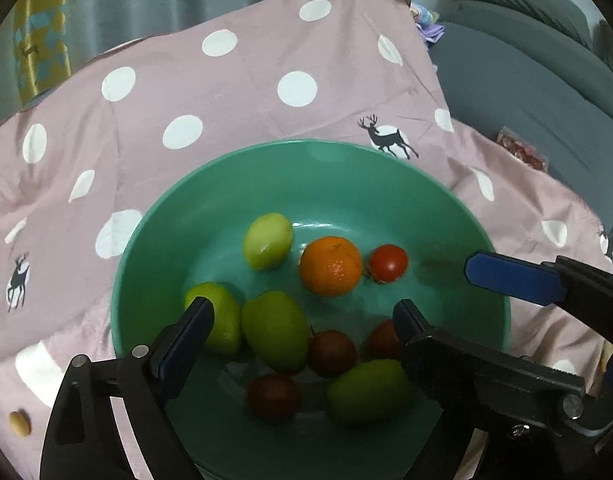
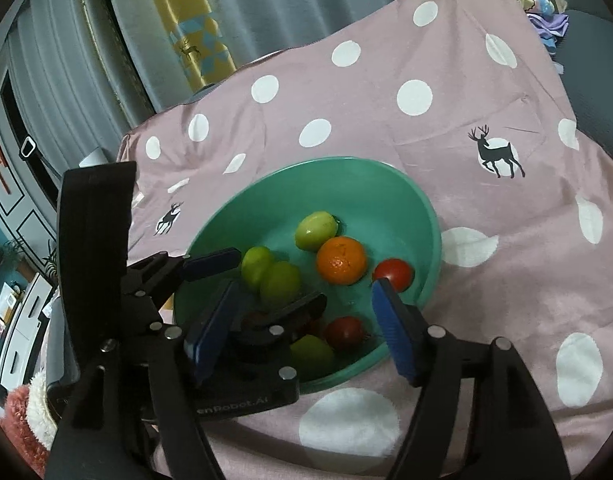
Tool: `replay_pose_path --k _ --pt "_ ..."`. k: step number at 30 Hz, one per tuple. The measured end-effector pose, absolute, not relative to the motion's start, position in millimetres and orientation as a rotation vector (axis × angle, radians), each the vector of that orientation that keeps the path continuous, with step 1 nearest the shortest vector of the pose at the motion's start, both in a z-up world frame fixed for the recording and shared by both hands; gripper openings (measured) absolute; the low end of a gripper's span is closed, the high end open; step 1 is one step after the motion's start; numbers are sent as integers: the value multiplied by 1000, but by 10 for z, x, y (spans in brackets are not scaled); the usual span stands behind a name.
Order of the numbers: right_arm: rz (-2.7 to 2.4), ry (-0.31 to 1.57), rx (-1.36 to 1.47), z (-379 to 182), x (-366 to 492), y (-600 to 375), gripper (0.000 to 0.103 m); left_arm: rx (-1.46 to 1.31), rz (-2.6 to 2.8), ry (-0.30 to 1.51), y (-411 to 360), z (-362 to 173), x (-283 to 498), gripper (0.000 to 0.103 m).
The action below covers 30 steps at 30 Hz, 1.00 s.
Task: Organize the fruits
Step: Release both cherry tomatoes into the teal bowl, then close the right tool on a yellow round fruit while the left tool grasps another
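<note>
Right, both grippers are over the green bowl on the pink spotted cloth, and nothing is picked yet. The left gripper hangs spread wide and empty above a green fruit, with dark red ones just beside it. The right gripper is splayed too, holding nothing, near the red tomato by the rim. The orange sits mid-bowl. This looks like the choosing step; next, I'd judge, 1 gripper must drop lower, straddle a single fruit cleanly and close without nudging its neighbours.
</note>
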State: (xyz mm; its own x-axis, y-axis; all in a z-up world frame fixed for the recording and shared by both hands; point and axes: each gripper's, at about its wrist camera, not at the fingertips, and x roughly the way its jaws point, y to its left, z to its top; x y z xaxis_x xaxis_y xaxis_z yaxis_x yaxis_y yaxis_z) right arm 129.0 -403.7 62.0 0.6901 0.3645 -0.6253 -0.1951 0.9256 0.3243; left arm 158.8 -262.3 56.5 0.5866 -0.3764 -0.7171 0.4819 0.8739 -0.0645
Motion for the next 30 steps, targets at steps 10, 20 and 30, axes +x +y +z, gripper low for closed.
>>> replay_pose_path --k 10,20,30 --pt "312 745 238 623 1288 -4040 70 117 -500 779 -2623 563 1593 92" --pt "301 763 219 680 1293 -4021 73 91 -521 774 -2594 586 1570 92" --pt "275 645 184 1133 927 -3926 103 122 -501 632 -1753 1154 931 92"
